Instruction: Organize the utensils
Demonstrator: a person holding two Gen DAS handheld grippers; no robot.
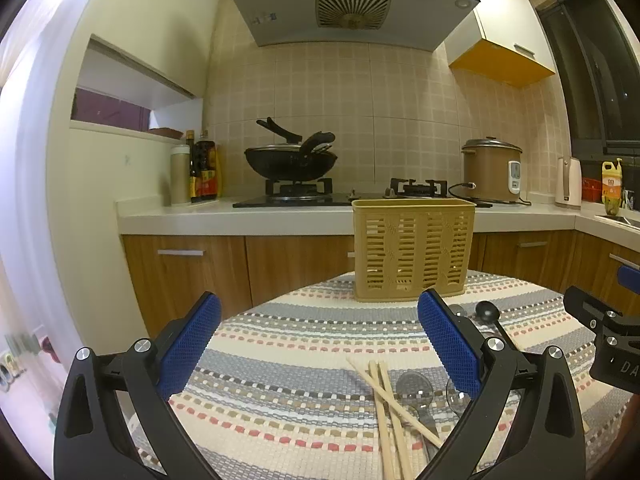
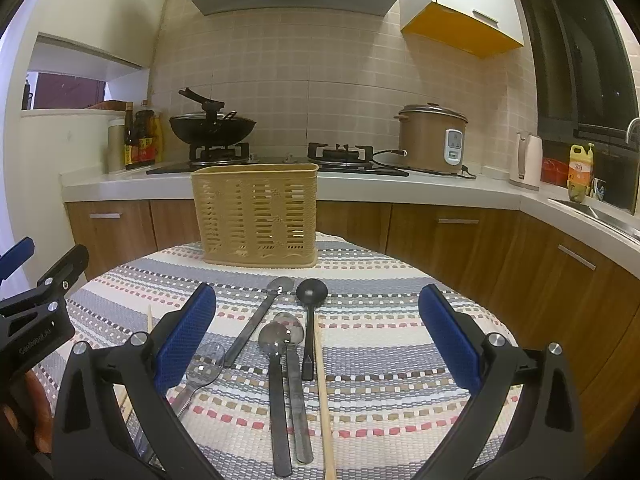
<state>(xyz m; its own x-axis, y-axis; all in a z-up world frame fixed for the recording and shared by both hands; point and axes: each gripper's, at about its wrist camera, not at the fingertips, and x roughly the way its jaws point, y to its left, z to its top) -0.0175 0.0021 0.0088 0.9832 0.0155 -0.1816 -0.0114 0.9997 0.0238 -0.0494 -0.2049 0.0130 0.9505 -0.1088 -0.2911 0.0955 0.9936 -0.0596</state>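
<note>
A tan slotted utensil basket stands upright at the far edge of the striped cloth; it also shows in the right wrist view. Wooden chopsticks lie crossed over a metal spoon near my left gripper, which is open and empty. In the right wrist view several spoons, a black ladle, a clear plastic spoon and one chopstick lie between the fingers of my right gripper, open and empty above them.
The round table has a striped woven cloth. Behind it runs a kitchen counter with a wok on the stove, a rice cooker, bottles and a kettle. Wooden cabinets stand below.
</note>
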